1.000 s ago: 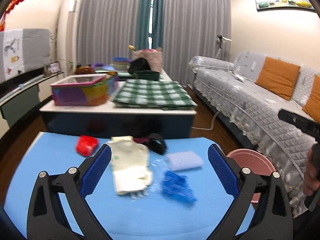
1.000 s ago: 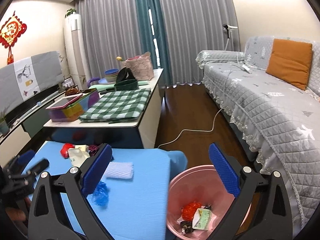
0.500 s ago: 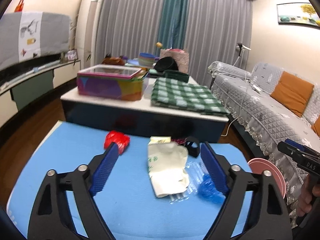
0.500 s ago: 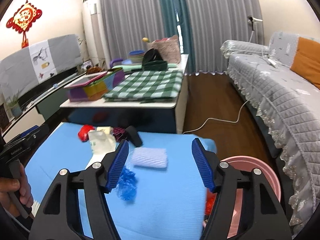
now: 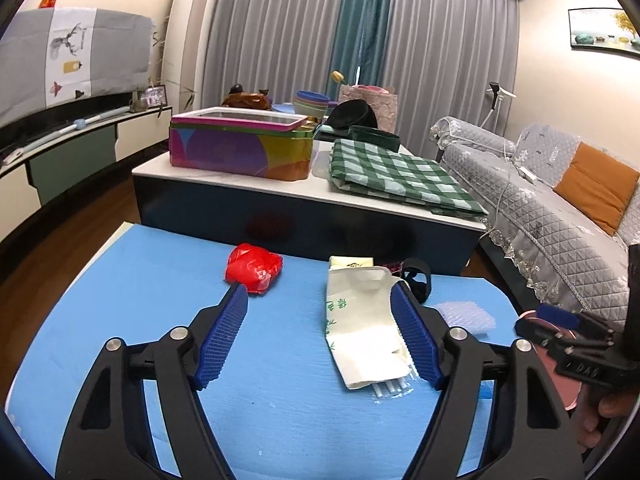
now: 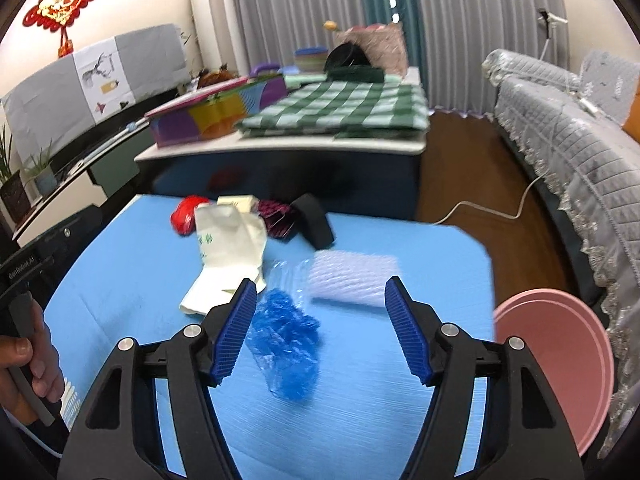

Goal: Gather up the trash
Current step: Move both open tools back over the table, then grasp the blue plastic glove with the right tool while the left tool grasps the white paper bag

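Blue foam mat [image 6: 360, 420] carries all the loose trash; pink bin [image 6: 560, 360] sits just off its right edge, low beside the sofa. Right gripper [image 6: 320, 334] hovers over the crumpled blue plastic film [image 6: 286, 344], jaws part-open, having reopened slightly in the last half second; the film lies between the pads but neither pad touches it. Just beyond it: clear wrap [image 6: 286, 276] and a white foam net sleeve [image 6: 352, 276]. Left gripper [image 5: 320, 338] is also part-open, its jaws having just been narrowing, nothing clamped; the white paper bag [image 5: 364, 332] lies against the inner side of its right pad, though contact is uncertain from this angle, and the red plastic wad [image 5: 254, 268] sits just past its left fingertip. A black strap-like item [image 5: 416, 280] and a dark patterned wrapper [image 6: 274, 216] lie at the mat's far edge. Handling judgement: the film is very light, soft and slippery, and will collapse under the pads, so pinch across the thick bunched middle rather than a loose edge. The paper bag is light and limp; take it at the folded lower end, where layers stack. The foam sleeve is springy and compresses easily; grip across its short width.
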{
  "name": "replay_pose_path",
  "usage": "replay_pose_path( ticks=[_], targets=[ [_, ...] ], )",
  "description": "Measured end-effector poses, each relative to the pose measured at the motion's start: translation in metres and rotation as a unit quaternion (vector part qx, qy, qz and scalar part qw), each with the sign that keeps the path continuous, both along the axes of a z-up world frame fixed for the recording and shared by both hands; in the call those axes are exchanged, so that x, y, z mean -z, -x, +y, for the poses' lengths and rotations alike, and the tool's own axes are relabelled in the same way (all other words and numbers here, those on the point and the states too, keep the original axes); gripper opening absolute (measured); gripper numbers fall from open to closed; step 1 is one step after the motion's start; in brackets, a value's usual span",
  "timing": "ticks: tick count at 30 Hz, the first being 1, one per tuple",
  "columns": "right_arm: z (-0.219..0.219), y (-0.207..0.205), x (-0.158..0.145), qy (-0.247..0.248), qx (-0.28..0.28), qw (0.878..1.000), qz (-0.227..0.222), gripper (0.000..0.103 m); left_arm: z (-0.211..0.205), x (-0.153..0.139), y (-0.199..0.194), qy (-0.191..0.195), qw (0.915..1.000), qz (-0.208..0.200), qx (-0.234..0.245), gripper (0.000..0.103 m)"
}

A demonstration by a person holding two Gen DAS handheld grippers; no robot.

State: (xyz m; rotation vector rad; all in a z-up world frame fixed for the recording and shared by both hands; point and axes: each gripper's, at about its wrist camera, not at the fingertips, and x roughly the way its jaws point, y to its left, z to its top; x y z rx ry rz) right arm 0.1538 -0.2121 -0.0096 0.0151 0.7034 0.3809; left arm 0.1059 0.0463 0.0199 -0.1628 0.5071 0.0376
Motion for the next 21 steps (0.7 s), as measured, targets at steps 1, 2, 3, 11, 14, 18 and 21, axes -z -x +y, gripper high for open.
replay_pose_path(
  ticks=[1,2,3,11,14,18,21],
  targets=[
    [0.005,-0.004,0.005,0.000,-0.006,1.000,0.009,0.071,0.001,0.002,-0.001,0.001,1.0000,0.003,0.000,0.066],
    [0.009,-0.007,0.009,0.000,-0.010,1.000,0.014,0.073,0.002,0.003,-0.002,0.000,1.0000,0.004,0.000,0.064],
    [0.012,-0.009,0.013,0.002,-0.013,1.000,0.020,0.073,0.003,0.005,-0.003,0.001,1.0000,0.005,0.000,0.062],
    [0.035,-0.023,0.044,0.024,-0.045,0.997,0.065,0.074,0.010,0.015,-0.014,0.009,0.9999,0.013,-0.002,0.058],
    [0.039,-0.027,0.051,0.034,-0.048,0.995,0.076,0.074,0.010,0.018,-0.019,0.012,0.9998,0.017,-0.001,0.058],
    [0.039,-0.030,0.055,0.041,-0.050,0.994,0.083,0.074,0.007,0.022,-0.025,0.015,0.9997,0.021,0.004,0.058],
    [0.039,-0.032,0.059,0.043,-0.053,0.994,0.088,0.066,0.004,0.026,-0.028,0.015,0.9996,0.024,0.007,0.058]
  ],
)
